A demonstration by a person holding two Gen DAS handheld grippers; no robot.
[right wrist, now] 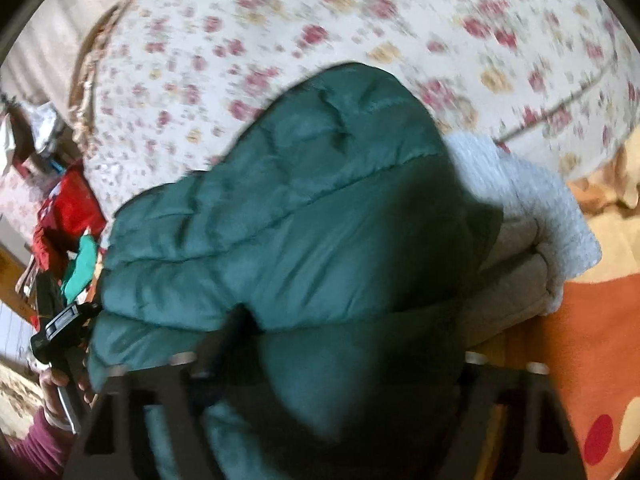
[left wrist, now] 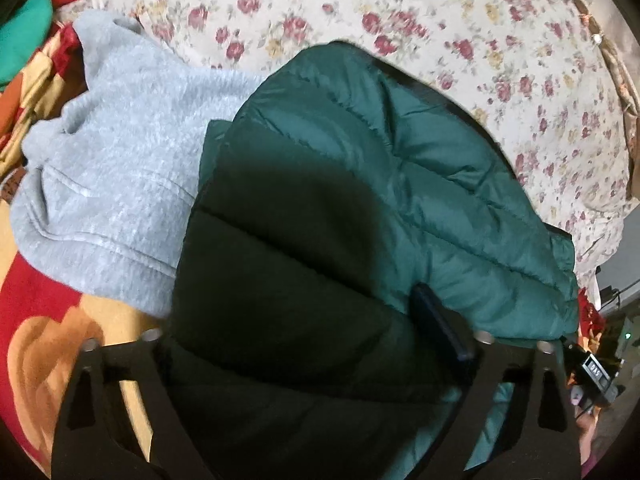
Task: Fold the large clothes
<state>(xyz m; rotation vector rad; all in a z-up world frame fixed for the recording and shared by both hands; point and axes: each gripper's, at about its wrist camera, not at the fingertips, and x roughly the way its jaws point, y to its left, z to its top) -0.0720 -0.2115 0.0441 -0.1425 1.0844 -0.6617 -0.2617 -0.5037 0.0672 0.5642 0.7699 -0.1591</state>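
Note:
A dark green quilted puffer jacket point(left wrist: 360, 184) lies bunched on the bed, partly over a folded light grey fleece garment point(left wrist: 120, 152). In the left wrist view the jacket fills the space between my left gripper's fingers point(left wrist: 440, 324); the left finger is hidden under fabric. In the right wrist view the same jacket point(right wrist: 304, 216) drapes over and between my right gripper's fingers point(right wrist: 236, 328), with the grey fleece point(right wrist: 532, 216) to its right. Neither view shows how far the jaws stand apart.
A floral bedspread point(left wrist: 440, 20) covers the bed behind the clothes. A red and orange patterned blanket point(left wrist: 36, 312) lies underneath; it shows in the right wrist view point(right wrist: 580, 340). Red and green clutter point(right wrist: 72, 216) sits at the left. The other handheld gripper point(right wrist: 60, 328) shows at lower left.

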